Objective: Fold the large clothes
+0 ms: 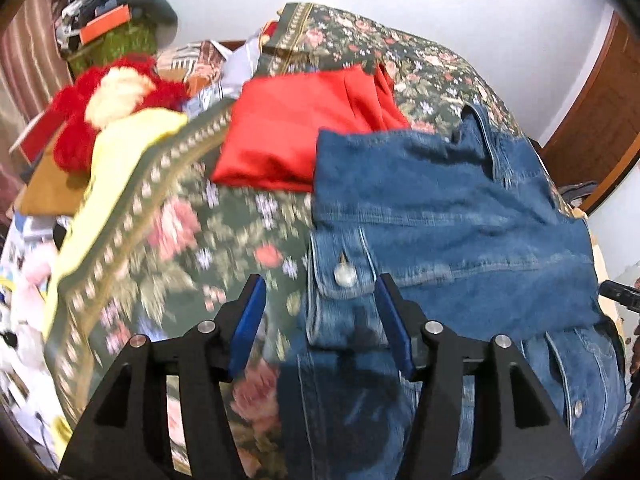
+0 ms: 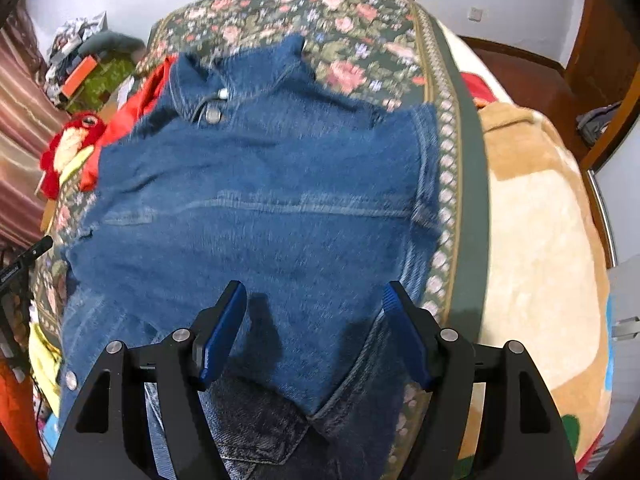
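Denim jacket on bed, partly folded, long axis running away from both tools. Left tool released, jaws apart over buttoned cuff, not pinching. Right tool released above near hem, nearer to jacket body; red cloth beside.

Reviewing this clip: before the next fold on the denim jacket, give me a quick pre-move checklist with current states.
1. Left tongs released: ok, blue pads apart, the jacket's cuff lies between them untouched.
2. Right tongs released: ok, open above the denim jacket.
3. Jacket fully on the floral bedspread: ok.
4. Folded panel flat: not ok, collar end is rumpled.
5. Red garment clear of jacket: not ok, its edges touch the denim.
6. Layers underneath aligned: cannot tell.
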`<state>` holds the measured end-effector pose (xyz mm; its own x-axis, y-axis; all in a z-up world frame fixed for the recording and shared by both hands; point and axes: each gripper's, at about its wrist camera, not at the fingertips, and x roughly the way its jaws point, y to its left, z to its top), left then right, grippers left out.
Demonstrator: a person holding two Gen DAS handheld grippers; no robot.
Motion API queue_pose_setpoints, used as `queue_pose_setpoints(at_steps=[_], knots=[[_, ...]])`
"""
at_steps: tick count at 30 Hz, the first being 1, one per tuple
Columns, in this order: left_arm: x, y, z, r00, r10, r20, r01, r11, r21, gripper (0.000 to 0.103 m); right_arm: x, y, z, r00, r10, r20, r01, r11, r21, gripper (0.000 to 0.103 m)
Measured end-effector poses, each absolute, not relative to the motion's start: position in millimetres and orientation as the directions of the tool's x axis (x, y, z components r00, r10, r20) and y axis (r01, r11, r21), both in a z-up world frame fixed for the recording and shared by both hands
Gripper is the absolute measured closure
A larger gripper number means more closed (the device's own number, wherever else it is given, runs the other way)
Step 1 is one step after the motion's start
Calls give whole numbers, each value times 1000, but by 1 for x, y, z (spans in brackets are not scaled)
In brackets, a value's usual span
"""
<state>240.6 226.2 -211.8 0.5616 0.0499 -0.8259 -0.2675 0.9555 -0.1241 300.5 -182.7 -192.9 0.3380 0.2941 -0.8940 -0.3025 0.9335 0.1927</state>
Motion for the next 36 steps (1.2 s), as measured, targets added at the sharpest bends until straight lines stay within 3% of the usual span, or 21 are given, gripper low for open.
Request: queue_pose_setpoints(at_steps=[8, 18, 24, 25, 26, 28, 31, 32, 36], knots=[[306, 245, -214, 549, -18, -836, -250, 950, -185, 46, 324, -213, -172, 432, 293, -853, -218, 952, 216, 35], [375, 253, -267, 467, -108, -878, -255, 934, -251, 46, 372, -233, -213, 371, 301, -879, -110, 954, 280, 35], [387, 268, -296, 461, -231, -857, -288, 875, -390, 46, 396, -223, -234, 350, 370, -860, -105, 928, 357, 35], [387, 270, -298, 469, -255, -846, -293, 859, -421, 51, 398, -221, -236, 352, 376, -857, -104, 926, 364, 36], [387, 272, -298, 477, -276, -835, -288, 848, -445, 61, 401, -220, -238, 352, 380, -855, -103, 924, 368, 40], [386, 272, -296, 479, -272, -835, -290, 848, -443, 73, 404, -217, -240, 352, 405, -844, -103, 913, 395, 52], [382, 267, -284, 488, -253, -836, -265, 869, -418, 94, 408, -215, -237, 365, 405, -838, -88, 911, 402, 78], [379, 264, -278, 496, -240, -835, -258, 877, -405, 95, 407, -215, -234, 376, 396, -838, -89, 915, 393, 86], [370, 250, -247, 543, -171, -822, -226, 913, -339, 97, 403, -210, -214, 413, 386, -825, -126, 921, 368, 90]])
